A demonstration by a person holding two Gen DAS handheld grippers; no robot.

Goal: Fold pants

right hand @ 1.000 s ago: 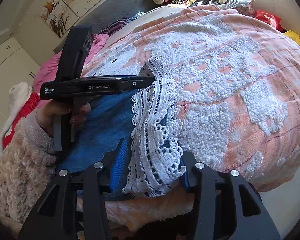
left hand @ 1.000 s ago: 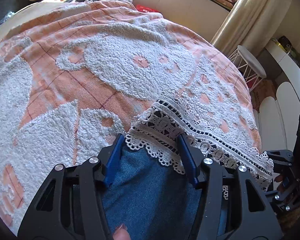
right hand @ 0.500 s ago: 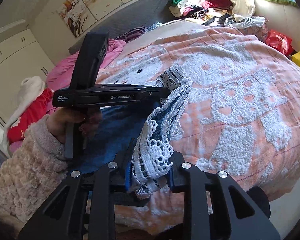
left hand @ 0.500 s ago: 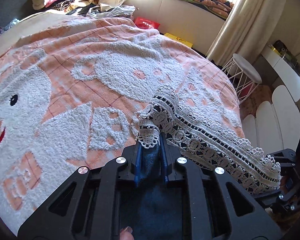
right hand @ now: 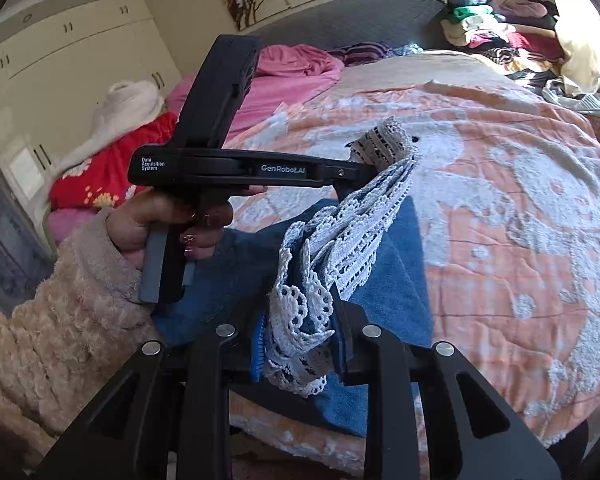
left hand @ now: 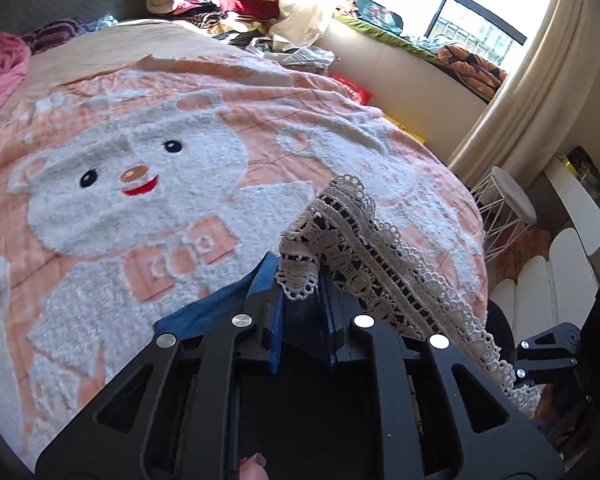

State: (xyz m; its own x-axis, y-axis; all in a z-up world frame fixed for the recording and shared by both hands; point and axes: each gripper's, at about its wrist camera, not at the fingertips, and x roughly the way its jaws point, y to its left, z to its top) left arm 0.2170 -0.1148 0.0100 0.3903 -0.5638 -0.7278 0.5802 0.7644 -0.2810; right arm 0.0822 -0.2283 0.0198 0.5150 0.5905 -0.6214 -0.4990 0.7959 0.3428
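Two black handheld grippers (left hand: 302, 312) (right hand: 300, 330), one pair of lace-hemmed blue denim pants (right hand: 396, 248), one peach teddy-bear bedspread (left hand: 140, 128), one white round stool (left hand: 514, 196).

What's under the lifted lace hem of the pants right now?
Beneath the lace hem, blue denim pants hang down onto the peach bear blanket. The denim hides the blanket directly below. Both grippers, left and right, pinch the hem.

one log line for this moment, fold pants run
stage: hem lift | left gripper: shut on lace hem | right gripper: shut on lace hem | pants: hem end raised over blanket
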